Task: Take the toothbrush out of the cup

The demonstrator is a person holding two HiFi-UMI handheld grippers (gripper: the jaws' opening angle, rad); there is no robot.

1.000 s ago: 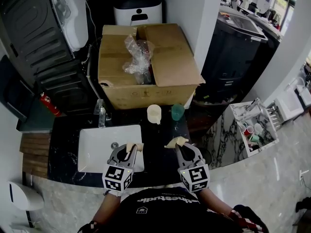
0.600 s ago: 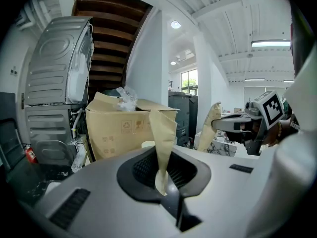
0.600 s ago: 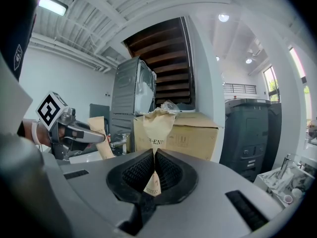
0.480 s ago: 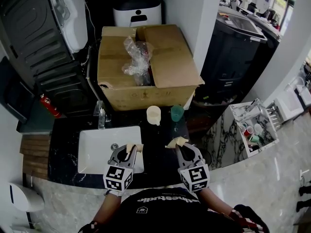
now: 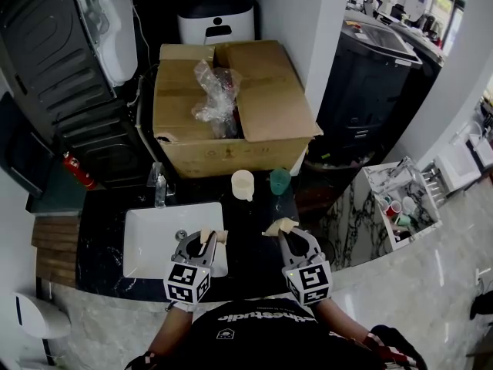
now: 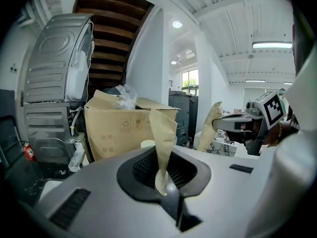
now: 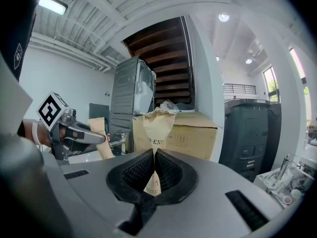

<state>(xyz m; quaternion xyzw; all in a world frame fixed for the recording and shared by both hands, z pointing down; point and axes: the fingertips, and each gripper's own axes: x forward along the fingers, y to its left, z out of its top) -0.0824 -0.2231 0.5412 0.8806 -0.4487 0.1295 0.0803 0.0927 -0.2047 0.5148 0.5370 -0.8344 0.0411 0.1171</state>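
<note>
My left gripper (image 5: 209, 235) is clenched on a tan paper strip (image 6: 162, 138) over the right edge of the white rectangular sink (image 5: 154, 233). My right gripper (image 5: 279, 227) is pinching a printed tan paper scrap (image 7: 157, 125) near the black counter's (image 5: 104, 237) front edge. A cream cup (image 5: 243, 183) and a teal plastic cup (image 5: 280, 179) stand at the back edge, well apart from both. I can't make out the toothbrush.
</note>
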